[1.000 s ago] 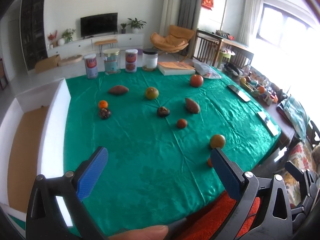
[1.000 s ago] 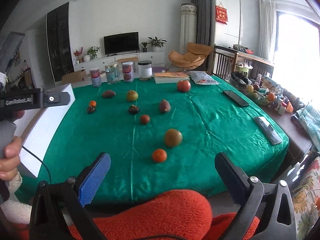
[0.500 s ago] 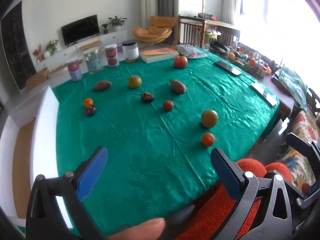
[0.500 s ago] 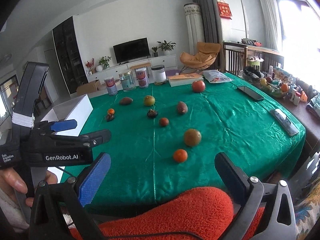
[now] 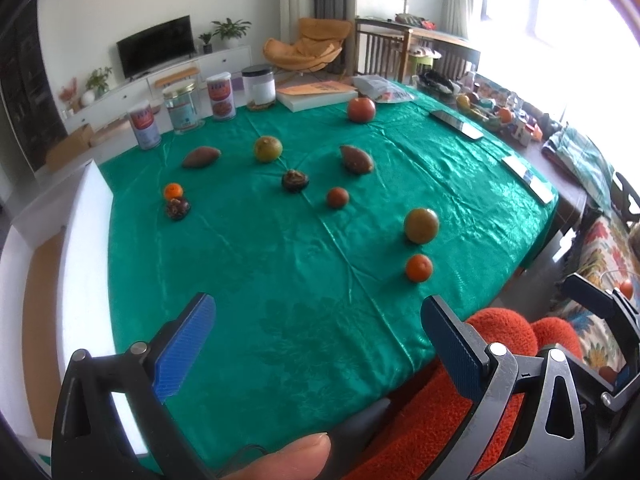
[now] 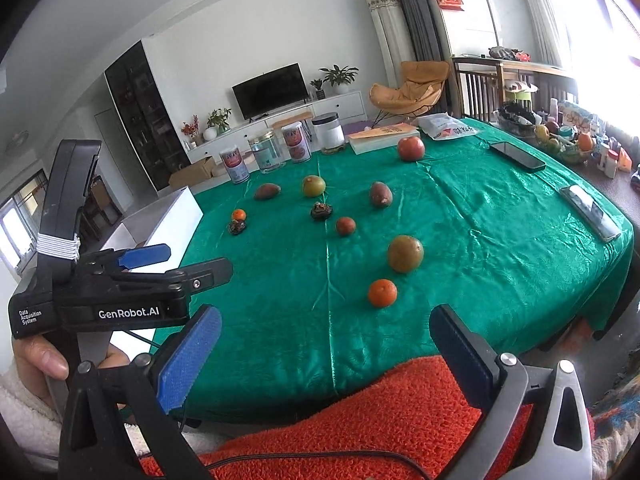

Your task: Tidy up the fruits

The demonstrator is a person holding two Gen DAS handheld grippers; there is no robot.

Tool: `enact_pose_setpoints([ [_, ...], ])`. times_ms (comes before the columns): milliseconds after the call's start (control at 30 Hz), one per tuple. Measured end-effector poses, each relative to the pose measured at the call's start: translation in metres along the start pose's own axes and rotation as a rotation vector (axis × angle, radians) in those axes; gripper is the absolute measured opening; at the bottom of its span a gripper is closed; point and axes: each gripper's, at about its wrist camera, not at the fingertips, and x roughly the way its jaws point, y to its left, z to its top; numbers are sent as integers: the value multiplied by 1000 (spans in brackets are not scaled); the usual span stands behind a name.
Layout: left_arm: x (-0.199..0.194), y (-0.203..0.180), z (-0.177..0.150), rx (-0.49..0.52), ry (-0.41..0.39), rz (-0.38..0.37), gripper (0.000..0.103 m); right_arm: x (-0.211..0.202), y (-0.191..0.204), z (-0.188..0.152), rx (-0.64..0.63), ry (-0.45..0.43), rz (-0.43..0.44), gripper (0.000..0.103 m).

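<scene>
Several fruits lie scattered on the green tablecloth [image 5: 280, 272]: a tangerine [image 5: 419, 268] [image 6: 382, 292] nearest, a green-brown round fruit [image 5: 421, 225] [image 6: 405, 253] behind it, a small red fruit [image 5: 337, 197], two dark fruits [image 5: 295, 179] [image 5: 178, 208], two brown oval fruits [image 5: 356, 159] [image 5: 201, 157], a green orange [image 5: 268, 149], a small tangerine [image 5: 173, 191] and a red fruit [image 5: 361, 109] far back. My left gripper [image 5: 316, 312] hangs open over the table's near edge, holding nothing. My right gripper [image 6: 326, 320] is open and empty too, short of the tangerine.
A white foam box [image 5: 86, 216] [image 6: 168, 220] stands along the table's left side. Tins and jars [image 5: 180, 108], a book [image 5: 316, 94] and a bag line the far edge. Two phones [image 5: 456, 124] [image 6: 592, 212] lie at the right. An orange-red fleece sleeve [image 6: 400, 408] fills the foreground.
Both views have shifted so the near tangerine and the round fruit show in full. The left gripper, held in a hand, has come up into the right wrist view's left side. The fruits stayed put.
</scene>
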Motion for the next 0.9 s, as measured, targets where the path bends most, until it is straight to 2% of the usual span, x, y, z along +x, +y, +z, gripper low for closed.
enact_pose_setpoints([
  [467, -4, 15, 0, -75, 6, -31, 103, -7, -8, 4, 2, 25, -55, 103],
  [667, -1, 24, -6, -83, 24, -15, 103, -11, -10, 9, -27, 113, -67, 103],
  [900, 36, 25, -16, -59, 90, 50, 103, 12, -5, -4, -43, 161, -85, 103],
])
